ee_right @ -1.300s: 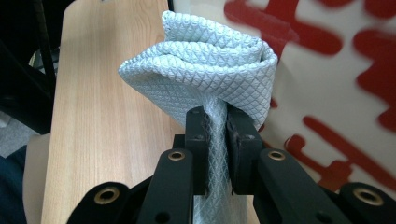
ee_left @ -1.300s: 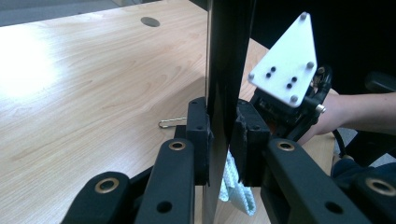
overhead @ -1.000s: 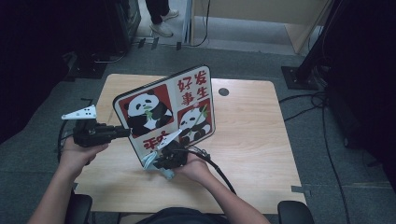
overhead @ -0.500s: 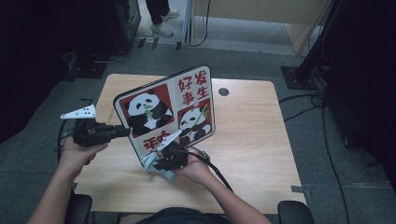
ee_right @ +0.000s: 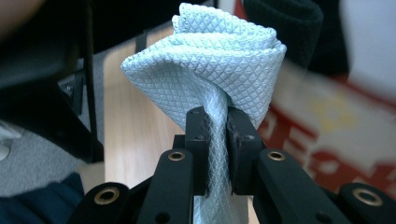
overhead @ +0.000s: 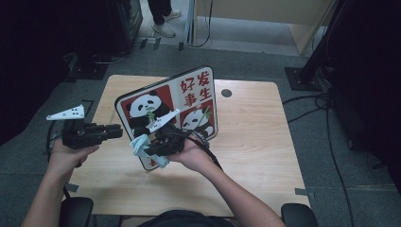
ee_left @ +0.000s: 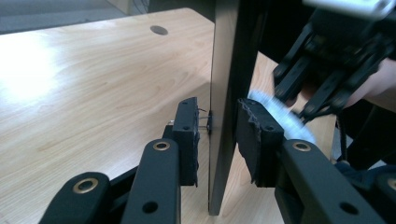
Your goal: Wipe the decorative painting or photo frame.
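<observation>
My left hand-held gripper straddles the board edge, jaws apart, not clenched. Right hand-held gripper grasps the cloth, board face just beyond it.

1. My left gripper: jaws straddle the board edge-on, pads just beside each face; contact unclear.
2. Right of board: other gripper with pale cloth.
3. Left of board: wooden table.
</observation>
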A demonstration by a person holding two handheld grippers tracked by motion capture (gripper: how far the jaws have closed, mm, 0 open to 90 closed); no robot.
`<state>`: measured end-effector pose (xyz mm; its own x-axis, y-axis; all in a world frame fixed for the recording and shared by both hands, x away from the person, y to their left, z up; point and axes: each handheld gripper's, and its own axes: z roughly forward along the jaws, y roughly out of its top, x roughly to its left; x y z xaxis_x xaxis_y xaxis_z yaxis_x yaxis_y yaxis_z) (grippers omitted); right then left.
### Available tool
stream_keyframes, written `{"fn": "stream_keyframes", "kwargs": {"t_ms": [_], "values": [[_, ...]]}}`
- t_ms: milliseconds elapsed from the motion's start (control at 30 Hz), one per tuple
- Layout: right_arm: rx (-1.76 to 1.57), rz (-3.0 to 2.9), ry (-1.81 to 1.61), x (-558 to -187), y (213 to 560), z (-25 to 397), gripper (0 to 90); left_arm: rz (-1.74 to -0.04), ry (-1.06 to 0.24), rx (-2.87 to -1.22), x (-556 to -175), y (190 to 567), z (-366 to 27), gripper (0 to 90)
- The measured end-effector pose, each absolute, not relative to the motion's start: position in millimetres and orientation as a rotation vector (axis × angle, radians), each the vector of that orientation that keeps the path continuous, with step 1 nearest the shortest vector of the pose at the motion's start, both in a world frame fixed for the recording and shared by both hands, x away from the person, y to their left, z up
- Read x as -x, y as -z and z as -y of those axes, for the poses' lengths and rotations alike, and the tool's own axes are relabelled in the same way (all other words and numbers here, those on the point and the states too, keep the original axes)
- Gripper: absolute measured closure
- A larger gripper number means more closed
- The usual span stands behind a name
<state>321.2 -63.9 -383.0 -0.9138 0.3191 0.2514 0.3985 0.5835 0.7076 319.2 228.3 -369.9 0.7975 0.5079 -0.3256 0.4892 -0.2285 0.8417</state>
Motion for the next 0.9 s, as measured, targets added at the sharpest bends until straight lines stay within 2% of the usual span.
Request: {"fn": "stream_keyframes", "kwargs": {"t_ms": [533,733,900], "values": [[0.508,2.754,1.401,-333.2,288.9,16.6,81.0,-0.760,-0.060,-1.864,-318.1,374.6,-238.5,69.3],[0.539,2.736,1.430,-339.1,270.5,2.9,80.9,-0.764,-0.068,-1.861,-318.7,377.1,-240.6,69.3],[0.585,2.731,1.414,-342.1,270.8,-3.7,80.9,-0.762,-0.074,-1.860,-319.3,377.8,-242.3,69.1]]}}
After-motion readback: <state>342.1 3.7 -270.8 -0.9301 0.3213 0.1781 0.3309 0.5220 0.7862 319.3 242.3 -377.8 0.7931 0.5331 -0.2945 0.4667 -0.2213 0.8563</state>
